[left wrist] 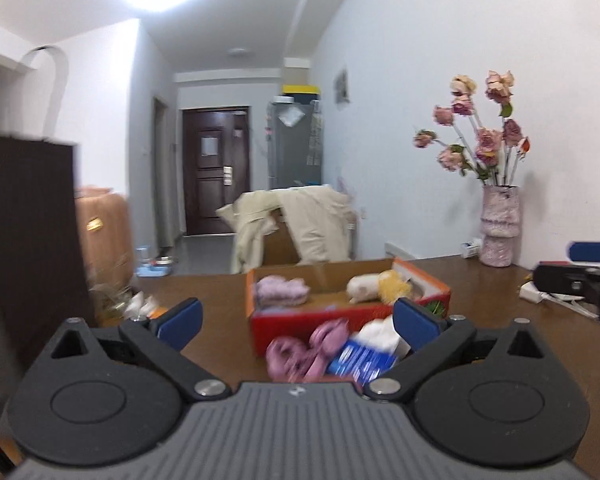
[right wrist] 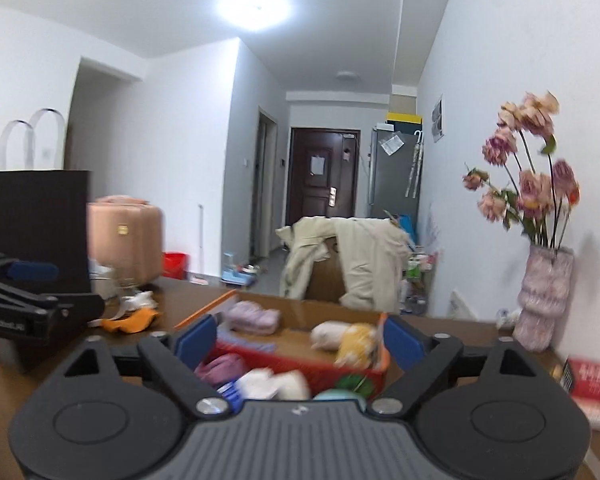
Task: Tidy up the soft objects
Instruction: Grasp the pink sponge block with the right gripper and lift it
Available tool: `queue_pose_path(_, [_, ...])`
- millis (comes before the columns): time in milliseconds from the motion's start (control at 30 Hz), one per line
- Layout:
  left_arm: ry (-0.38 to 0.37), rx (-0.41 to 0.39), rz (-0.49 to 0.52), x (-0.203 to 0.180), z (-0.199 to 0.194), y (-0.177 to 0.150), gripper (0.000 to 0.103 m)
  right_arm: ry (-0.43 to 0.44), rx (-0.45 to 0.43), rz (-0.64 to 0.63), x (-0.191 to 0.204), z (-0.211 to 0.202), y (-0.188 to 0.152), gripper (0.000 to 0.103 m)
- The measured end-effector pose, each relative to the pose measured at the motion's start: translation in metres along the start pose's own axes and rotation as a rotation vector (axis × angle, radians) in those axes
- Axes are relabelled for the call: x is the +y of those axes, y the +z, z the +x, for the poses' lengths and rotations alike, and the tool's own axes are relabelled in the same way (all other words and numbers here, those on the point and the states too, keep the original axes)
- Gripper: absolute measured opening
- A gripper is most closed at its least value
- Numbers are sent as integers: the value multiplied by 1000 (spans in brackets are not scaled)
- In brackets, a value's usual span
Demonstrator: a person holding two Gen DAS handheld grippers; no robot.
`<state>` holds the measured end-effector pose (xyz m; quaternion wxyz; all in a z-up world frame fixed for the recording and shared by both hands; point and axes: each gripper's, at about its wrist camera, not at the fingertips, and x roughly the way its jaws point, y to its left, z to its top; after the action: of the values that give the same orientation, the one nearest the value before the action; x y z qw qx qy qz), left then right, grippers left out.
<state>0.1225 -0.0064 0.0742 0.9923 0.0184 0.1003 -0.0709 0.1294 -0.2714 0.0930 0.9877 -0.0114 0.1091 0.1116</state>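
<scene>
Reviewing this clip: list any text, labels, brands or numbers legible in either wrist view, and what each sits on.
None can be read with confidence.
Left claw: pale lettering on its body, too blurred to read.
Red packet at the table's right edge: white characters, blurred.
Blue-and-white packet in front of the red box: print smeared by motion.
Papers on the door and fridge: too small.

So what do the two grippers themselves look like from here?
Both match. The left gripper and right gripper each have a grey ribbed body, black angular linkage arms with silver pivot bolts, two round black discs, and triangular cut-outs. The fingers carry blue pads. A small white logo marks each body's centre. No cables or sleeves show.
</scene>
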Motion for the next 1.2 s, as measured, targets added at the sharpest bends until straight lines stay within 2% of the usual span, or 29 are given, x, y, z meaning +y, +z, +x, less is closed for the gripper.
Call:
queue_pose_path(100, [26, 20, -56, 9, -33, -34, 103, -41, -34, 21, 21, -33, -36, 93])
queue_pose_path(167, [33, 52, -47, 14, -45, -49, 103, -35, -35, 4, 38, -51, -59, 93])
queue_pose_path(333, [62, 60, -60, 29, -43, -51, 103, 3, 20, 75, 56, -62, -94, 93])
queue_pose_path(433, [65, 61, -75, 32, -37, -49, 103, -9, 35, 89, 59, -55, -99, 91])
queue_pose_path(500, [61, 79, -81, 33, -31, -52, 103, 14, 49, 110, 58, -48, -99, 86])
queue_pose_path(567, [54, 100, -80, 32, -24, -56, 103, 39, 75, 115, 59, -41, -101, 72])
queue_pose_path(767, [34, 129, -85, 37, -1, -56, 103, 64, 128, 137, 61, -22, -103, 49])
queue_pose_path(933, [4, 154, -86, 47, 25, -52, 102, 87, 168, 188, 63, 6, -97, 43])
queue_pose_path(1033, [-42, 178, -68, 51, 45, -53, 93, 116, 204, 222, 69, 31, -95, 41])
queue_pose_path(1100, [-61, 201, -67, 54, 61, -53, 82, 133, 227, 248, 74, 50, -94, 41])
queue_pose_path(1200, [-96, 243, -72, 59, 86, -54, 77, 146, 244, 269, 80, 78, -93, 40])
